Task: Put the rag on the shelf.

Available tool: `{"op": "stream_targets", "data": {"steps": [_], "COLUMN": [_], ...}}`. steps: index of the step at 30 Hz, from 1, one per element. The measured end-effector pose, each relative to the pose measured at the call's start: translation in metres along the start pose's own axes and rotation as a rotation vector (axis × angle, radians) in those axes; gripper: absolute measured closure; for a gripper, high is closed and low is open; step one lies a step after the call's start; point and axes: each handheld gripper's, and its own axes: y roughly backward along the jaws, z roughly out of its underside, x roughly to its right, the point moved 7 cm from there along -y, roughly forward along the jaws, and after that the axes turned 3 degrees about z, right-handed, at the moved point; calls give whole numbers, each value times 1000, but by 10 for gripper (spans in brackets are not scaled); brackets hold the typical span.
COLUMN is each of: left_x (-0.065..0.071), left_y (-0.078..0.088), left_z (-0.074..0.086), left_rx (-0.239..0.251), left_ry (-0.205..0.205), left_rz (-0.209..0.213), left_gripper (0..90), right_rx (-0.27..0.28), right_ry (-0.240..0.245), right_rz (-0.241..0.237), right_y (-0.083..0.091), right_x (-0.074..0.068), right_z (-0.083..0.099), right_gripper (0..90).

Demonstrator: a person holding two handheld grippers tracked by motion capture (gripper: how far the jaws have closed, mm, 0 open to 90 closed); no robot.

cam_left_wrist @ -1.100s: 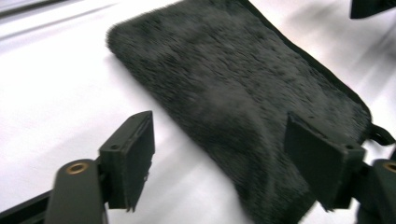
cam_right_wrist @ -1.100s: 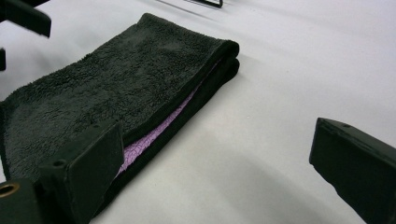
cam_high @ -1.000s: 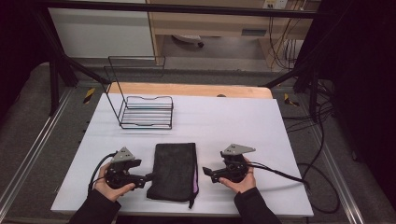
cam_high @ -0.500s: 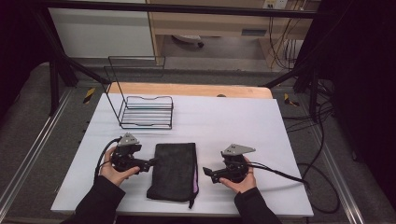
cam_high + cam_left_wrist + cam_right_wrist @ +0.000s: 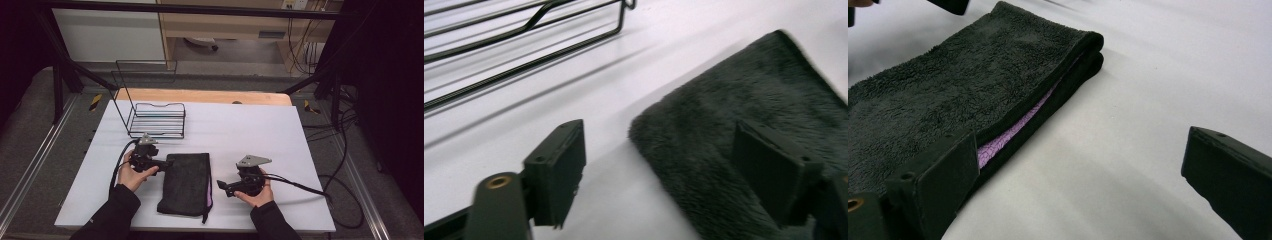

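Note:
A folded black towel (image 5: 187, 182) with a purple inner layer (image 5: 1013, 131) lies flat on the white table (image 5: 250, 130). My left gripper (image 5: 167, 162) sits at the towel's far left corner, held by a hand in a dark sleeve. In the left gripper view the towel (image 5: 744, 105) has that corner between the open jaws of my left gripper (image 5: 659, 137). The jaws have just been closing, and the pads do not press on the cloth. My right gripper (image 5: 221, 186) stands open beside the towel's right folded edge. One jaw of my right gripper (image 5: 1085, 145) is next to the towel (image 5: 963, 90), the other over bare table.
A black wire rack (image 5: 155, 117) stands at the table's back left, just beyond my left gripper, and its base wires (image 5: 524, 35) run close ahead of the jaws. Cables trail from both grippers. A wooden strip (image 5: 200, 95) edges the table's far side.
My left gripper has moved away from the front edge and towards the towel's far left corner. The right gripper and the towel have stayed where they were.

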Motion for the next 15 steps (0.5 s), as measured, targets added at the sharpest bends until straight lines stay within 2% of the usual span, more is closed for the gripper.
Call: {"op": "stream_targets", "data": {"steps": [2, 6, 10, 15], "left_x": [-2, -6, -6, -4], "left_y": [-3, -10, -15, -20], "left_z": [2, 7, 9, 8], "left_rx": [1, -17, -16, -10], "left_ry": [25, 41, 55, 60], "left_rz": [4, -6, 24, 34], "left_gripper": [321, 435, 484, 534], "right_rx": [-2, -13, -24, -23], "right_ry": [-7, 0, -4, -15], "right_rz": [-3, -8, -10, -11], "right_y": [-1, -3, -5, -6], "right_x": [-1, -1, -2, -2], "right_z": [0, 3, 4, 3], "right_gripper": [29, 31, 32, 34]}}
